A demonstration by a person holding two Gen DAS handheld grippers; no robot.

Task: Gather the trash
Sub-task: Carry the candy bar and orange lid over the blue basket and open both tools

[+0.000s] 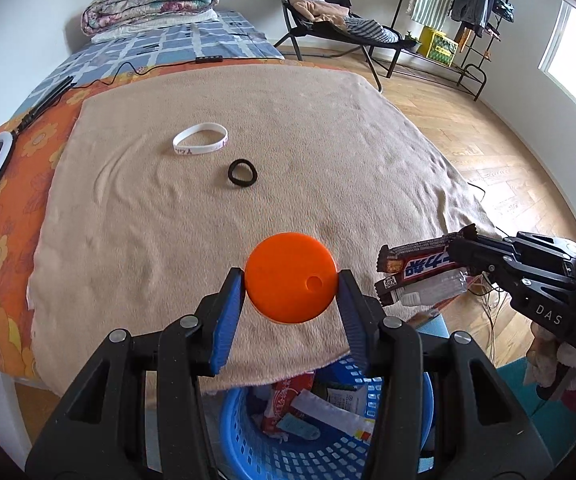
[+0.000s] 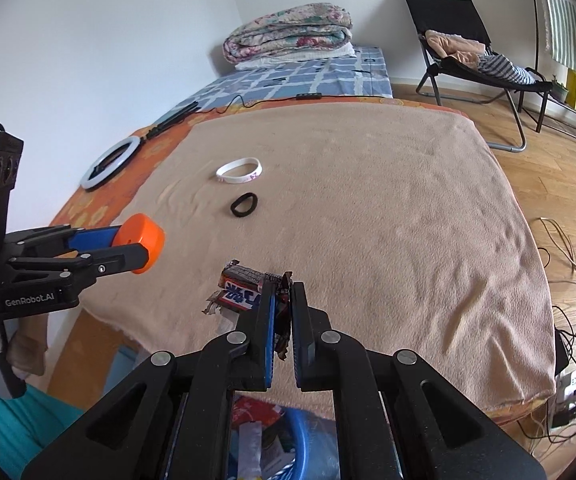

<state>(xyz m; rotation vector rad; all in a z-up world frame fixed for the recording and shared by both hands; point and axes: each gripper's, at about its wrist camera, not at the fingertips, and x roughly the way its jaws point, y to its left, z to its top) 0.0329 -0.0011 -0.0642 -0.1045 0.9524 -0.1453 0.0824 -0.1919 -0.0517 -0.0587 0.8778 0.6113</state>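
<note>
Both grippers loaded above the bed's near edge, pointing steeply down

Left gripper [image 1: 291, 280] clamps an orange lid [image 1: 291, 278] by its rim; right gripper [image 2: 283, 300] is clenched on a chocolate bar wrapper [image 2: 240, 289]. A blue basket [image 1: 248, 448] of trash sits below the edge; a white wristband [image 1: 200, 139] and black hair tie [image 1: 242, 173] lie mid-blanket [image 1: 327, 152]

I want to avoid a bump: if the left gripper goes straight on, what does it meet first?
Probably the beige blanket, short of the black hair tie; depth is unclear. The left gripper carries an orange lid.
</note>
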